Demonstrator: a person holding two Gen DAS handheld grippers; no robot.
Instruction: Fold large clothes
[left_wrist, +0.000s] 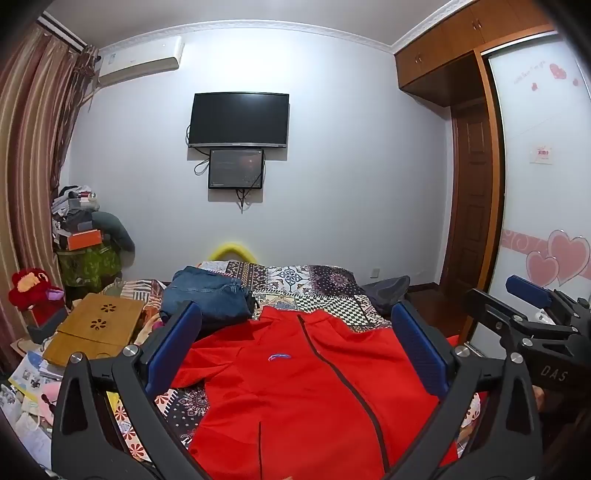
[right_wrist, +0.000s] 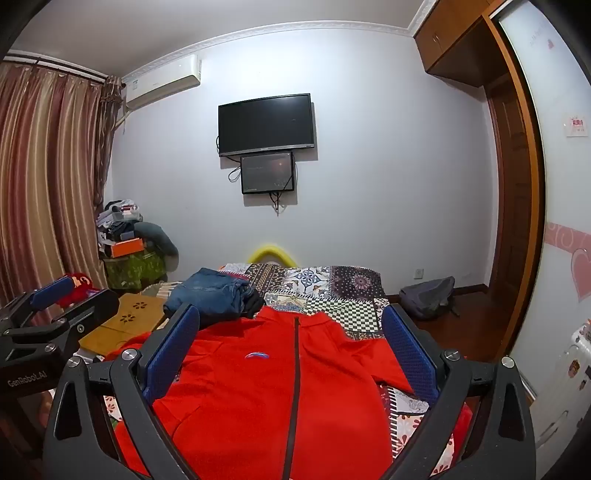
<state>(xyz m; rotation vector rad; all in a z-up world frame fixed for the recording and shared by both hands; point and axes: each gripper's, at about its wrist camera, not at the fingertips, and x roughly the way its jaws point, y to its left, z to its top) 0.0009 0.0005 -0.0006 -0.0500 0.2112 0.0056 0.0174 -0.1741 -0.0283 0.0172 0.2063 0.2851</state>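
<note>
The red jacket lies spread flat, front up, on the patchwork bedspread, its dark zip running down the middle and a small logo on the chest. Beyond its collar sits a folded pile of jeans, touching the jacket's upper edge.

The left wrist view alone takes in the floor on that side of the bed: a bamboo lap desk, a red plush toy and scattered papers. It also shows pink hearts on the sliding wardrobe door. The right wrist view shows more of the striped curtain, and a grey backpack plainly on the wooden floor beside the bed, seen only in part from the left.

Both views share the wall-mounted television and the smaller screen beneath it.

The left gripper hovers above the jacket, tilted slightly downward, jaws wide apart with nothing between the pads. The right gripper is held beside it at the same slight downward tilt, jaws likewise spread wide and empty. Each appears at the edge of the other's view.
</note>
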